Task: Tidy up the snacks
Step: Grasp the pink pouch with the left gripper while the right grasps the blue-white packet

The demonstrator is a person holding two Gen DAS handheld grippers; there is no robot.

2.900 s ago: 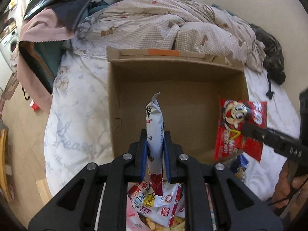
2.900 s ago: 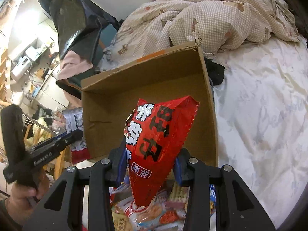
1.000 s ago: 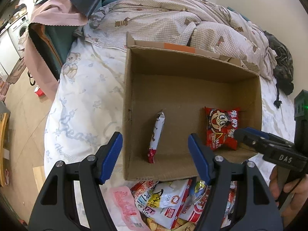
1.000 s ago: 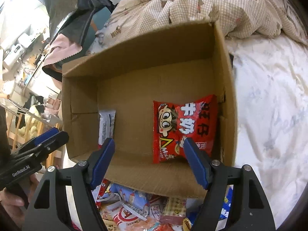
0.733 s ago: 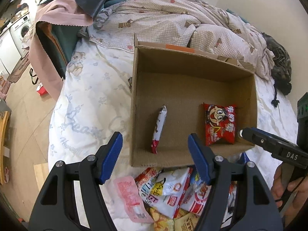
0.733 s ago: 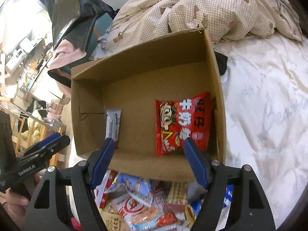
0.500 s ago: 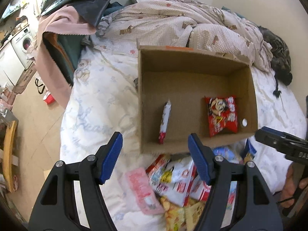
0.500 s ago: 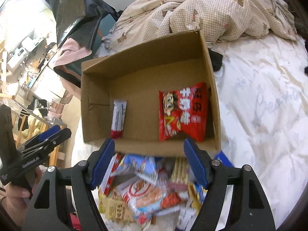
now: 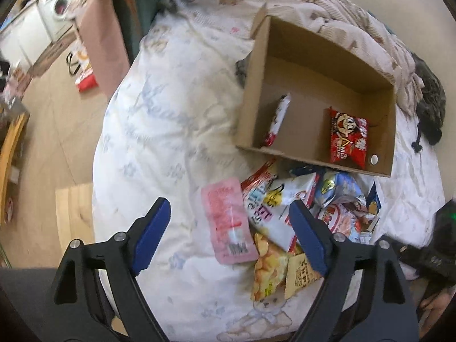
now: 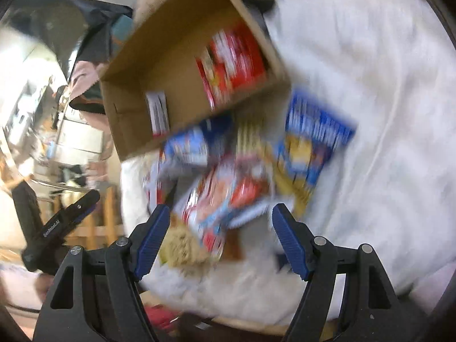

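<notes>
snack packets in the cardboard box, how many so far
2: a slim white packet by the box's left wall, and a red packet toward its right. None seems hidden.

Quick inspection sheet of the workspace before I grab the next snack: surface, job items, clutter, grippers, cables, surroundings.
Surface: white printed bedsheet.
Job's things: cardboard box holds a red snack bag and a slim white packet, apart; snack pile in front of it, pink pouch at its left edge.
Clutter: checked duvet behind the box.
Grippers: left hand-held gripper open; right hand-held gripper open; both empty.
Cables: nothing seen.
Surroundings: wooden floor, washing machine.
</notes>
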